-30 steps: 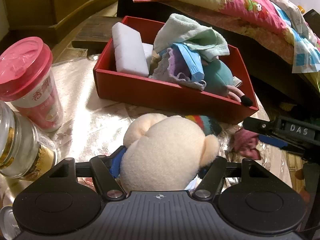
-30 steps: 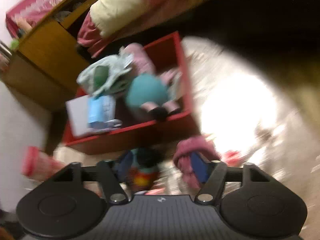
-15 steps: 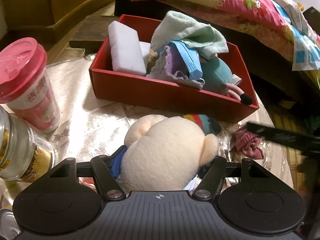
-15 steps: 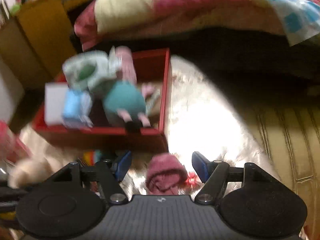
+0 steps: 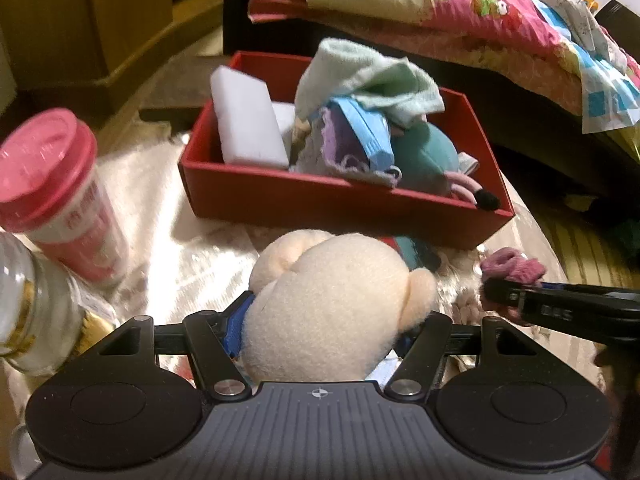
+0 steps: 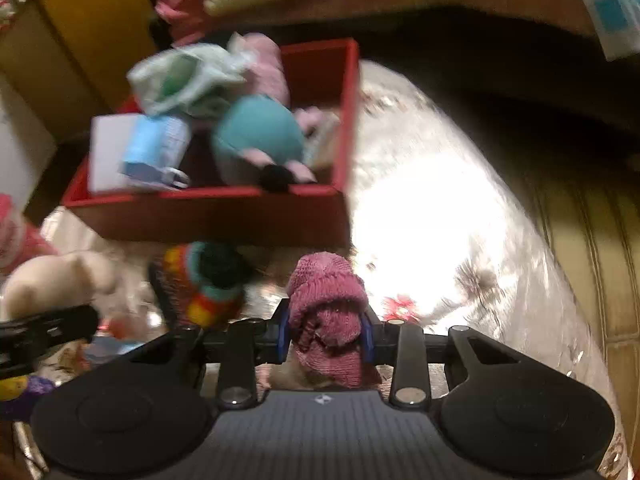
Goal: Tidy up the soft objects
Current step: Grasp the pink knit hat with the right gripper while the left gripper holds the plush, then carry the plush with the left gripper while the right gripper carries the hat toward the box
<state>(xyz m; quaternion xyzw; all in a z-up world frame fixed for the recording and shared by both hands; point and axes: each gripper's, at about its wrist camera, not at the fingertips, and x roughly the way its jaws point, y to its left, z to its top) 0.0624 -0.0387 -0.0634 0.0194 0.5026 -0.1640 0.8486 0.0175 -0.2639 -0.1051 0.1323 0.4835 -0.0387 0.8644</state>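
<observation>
Both grippers are loaded w/ soft items, prob. so two things can go into the red box (image 5: 332, 204) in one trip. Left gripper (image 5: 324, 332) is clamped on the cream plush toy (image 5: 332, 304): blue pads press into its sides low down, so the round body bulges up and fwd between the fingers, a grip that suits a squashy, bulky thing that would slip if pinched at the top. Right gripper (image 6: 324, 336) is closed on the maroon knit cloth (image 6: 326, 312), bunched into a wad between the pads; gripping it mid-bundle keeps loose ends from trailing. From the left wrist view that cloth sits just right of the plush, near the box's front right corner, w/ the right gripper's dark finger lying across it. Box stands on the shiny tablecloth (image 6: 432, 208) just beyond both grippers and already holds a white foam block (image 5: 246, 120) leaning on the left wall, a mint towel (image 5: 360, 76) heaped on top, a blue-and-purple cloth (image 5: 352, 144) and a teal plush (image 5: 424, 160) at the right end, so free room looks tight; prob. the plush must go on top of the pile. A striped knit item (image 6: 204, 280) lies on the table btw the grippers, not yet gathered. Pink-lidded cup (image 5: 60, 192) and glass jar (image 5: 28, 308) stand left, apart from the box, being hard goods, not part of the sort. Can't tell if either load is lifted or resting.
</observation>
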